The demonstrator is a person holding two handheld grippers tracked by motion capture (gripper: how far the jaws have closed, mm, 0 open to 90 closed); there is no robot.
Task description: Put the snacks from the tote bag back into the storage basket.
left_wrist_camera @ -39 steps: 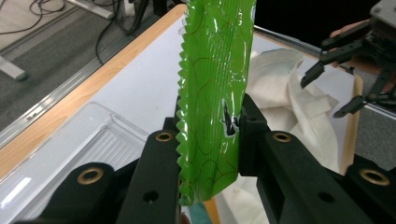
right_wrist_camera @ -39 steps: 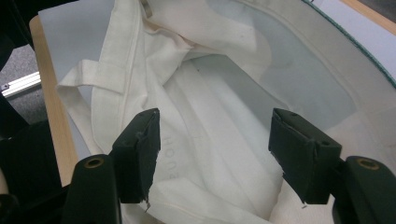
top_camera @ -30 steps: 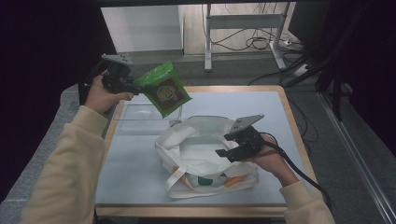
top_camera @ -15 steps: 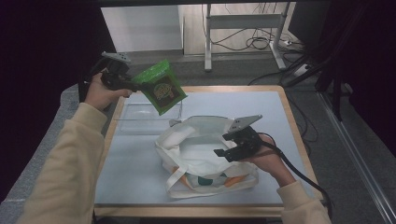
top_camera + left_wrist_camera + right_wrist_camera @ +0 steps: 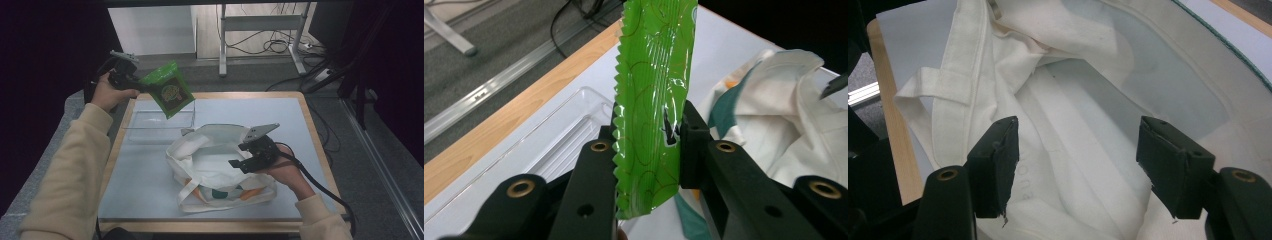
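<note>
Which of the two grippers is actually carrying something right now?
The left gripper, jaws clamped on the green snack packet. The right gripper stands open over the white tote bag.

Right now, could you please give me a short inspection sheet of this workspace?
Surface: table with a pale top and wooden edge.
Job's things: green snack packet held up over the clear tray; white tote bag lies open on the table.
Clutter: nothing seen.
Grippers: left gripper shut on the packet; right gripper open at the bag's mouth, jaws apart over the lining.
Cables: the right gripper's cable trails off the near edge; floor cables beyond.
Surroundings: grey floor, metal frame legs behind.
</note>
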